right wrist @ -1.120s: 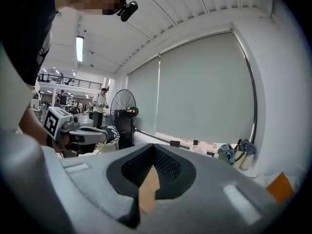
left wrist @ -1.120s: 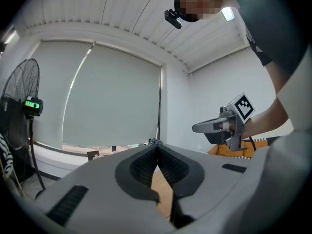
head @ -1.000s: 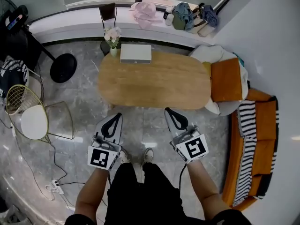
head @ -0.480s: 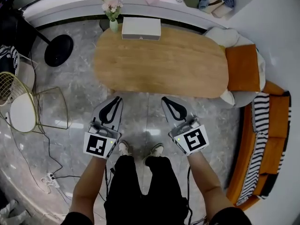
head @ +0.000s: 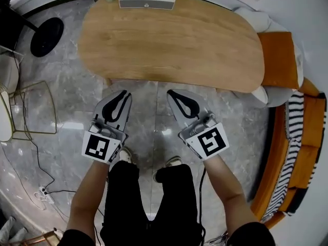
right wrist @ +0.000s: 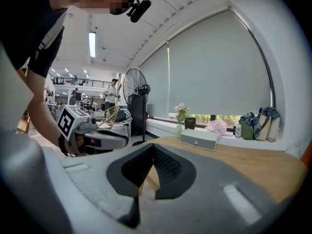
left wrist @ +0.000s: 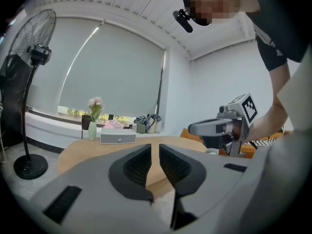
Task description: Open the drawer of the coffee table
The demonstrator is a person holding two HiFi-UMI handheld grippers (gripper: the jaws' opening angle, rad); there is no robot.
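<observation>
Left gripper, jaws just being opened on nothing, and right gripper, pinched together and empty, are held level just off the counter's near edge, probably because the unseen drawer is fronted there.
</observation>
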